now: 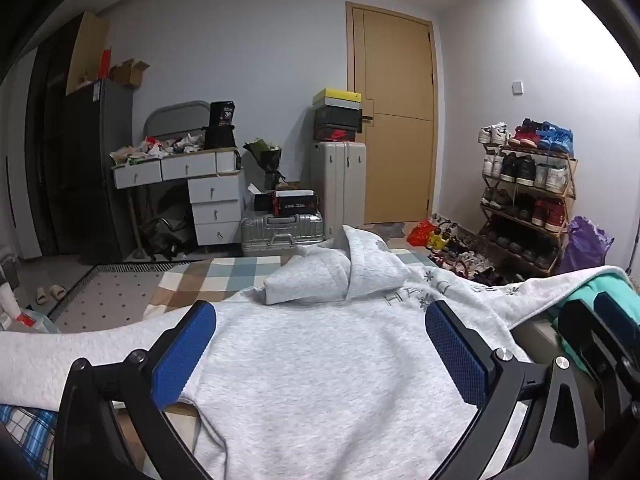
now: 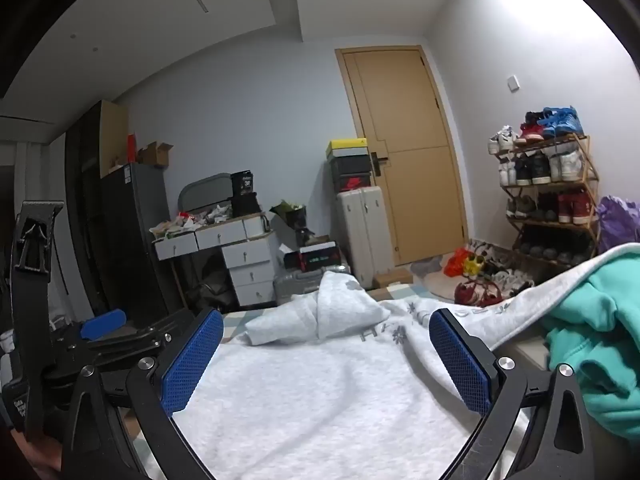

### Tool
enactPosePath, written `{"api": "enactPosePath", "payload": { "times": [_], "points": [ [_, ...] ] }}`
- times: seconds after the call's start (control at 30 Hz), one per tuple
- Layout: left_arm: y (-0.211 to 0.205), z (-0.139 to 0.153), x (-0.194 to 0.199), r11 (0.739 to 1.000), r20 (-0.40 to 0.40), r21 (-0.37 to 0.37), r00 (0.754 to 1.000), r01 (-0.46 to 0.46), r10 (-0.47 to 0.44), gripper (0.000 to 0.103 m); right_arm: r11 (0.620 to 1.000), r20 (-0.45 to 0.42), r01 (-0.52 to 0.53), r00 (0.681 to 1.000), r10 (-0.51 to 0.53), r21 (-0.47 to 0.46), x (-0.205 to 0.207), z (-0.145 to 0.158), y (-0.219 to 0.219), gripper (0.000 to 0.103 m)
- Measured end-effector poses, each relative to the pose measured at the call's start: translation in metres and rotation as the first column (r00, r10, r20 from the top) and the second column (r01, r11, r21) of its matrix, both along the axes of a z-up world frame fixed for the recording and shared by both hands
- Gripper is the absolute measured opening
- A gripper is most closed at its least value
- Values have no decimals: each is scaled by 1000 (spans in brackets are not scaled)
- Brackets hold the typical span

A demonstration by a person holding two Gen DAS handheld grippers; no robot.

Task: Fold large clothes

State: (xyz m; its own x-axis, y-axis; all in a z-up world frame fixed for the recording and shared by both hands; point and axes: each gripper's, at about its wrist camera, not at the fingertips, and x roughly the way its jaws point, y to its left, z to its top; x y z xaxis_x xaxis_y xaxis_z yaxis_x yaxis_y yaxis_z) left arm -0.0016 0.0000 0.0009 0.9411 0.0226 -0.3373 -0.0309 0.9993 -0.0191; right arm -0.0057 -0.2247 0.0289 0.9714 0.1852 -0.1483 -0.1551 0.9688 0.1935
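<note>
A light grey hoodie [image 1: 320, 360] lies spread flat in front of me, hood [image 1: 352, 272] bunched at the far end, printed letters across the chest. It also shows in the right wrist view [image 2: 320, 392]. My left gripper [image 1: 320, 348] is open, blue pads wide apart just above the hoodie's body, holding nothing. My right gripper [image 2: 326, 356] is open too, hovering over the same hoodie, empty. The right gripper shows at the right edge of the left wrist view [image 1: 600, 340]; the left gripper shows at the left of the right wrist view [image 2: 100, 332].
A teal garment [image 2: 592, 344] lies at the right, partly under the hoodie's sleeve. A checked blanket [image 1: 208, 280] covers the surface beyond. Farther off are a drawer desk [image 1: 200, 188], suitcases [image 1: 280, 232], a shoe rack [image 1: 528, 200] and a door [image 1: 396, 120].
</note>
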Motion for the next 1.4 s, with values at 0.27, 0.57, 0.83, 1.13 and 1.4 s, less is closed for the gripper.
{"api": "enactPosePath", "payload": {
  "times": [0.27, 0.57, 0.83, 1.13, 1.4],
  "points": [
    [-13, 3, -3, 999, 9, 54, 1000, 7, -8, 102, 1000, -4, 6, 1000, -6, -8, -1, 0, -1, 103],
    [-5, -2, -2, 999, 16, 40, 1000, 13, -14, 102, 1000, -13, 11, 1000, -11, -9, 2, 0, 0, 103],
    [-5, -3, -3, 999, 19, 41, 1000, 10, -11, 102, 1000, -11, 7, 1000, -7, -9, 1, -1, 0, 103],
    [-5, -3, -4, 999, 20, 51, 1000, 6, -7, 102, 1000, -15, 3, 1000, -3, -12, 2, -1, 2, 103],
    [-4, -3, -5, 999, 18, 53, 1000, -6, 5, 102, 1000, -11, 2, 1000, -2, -15, 3, -2, 2, 103]
  ]
}}
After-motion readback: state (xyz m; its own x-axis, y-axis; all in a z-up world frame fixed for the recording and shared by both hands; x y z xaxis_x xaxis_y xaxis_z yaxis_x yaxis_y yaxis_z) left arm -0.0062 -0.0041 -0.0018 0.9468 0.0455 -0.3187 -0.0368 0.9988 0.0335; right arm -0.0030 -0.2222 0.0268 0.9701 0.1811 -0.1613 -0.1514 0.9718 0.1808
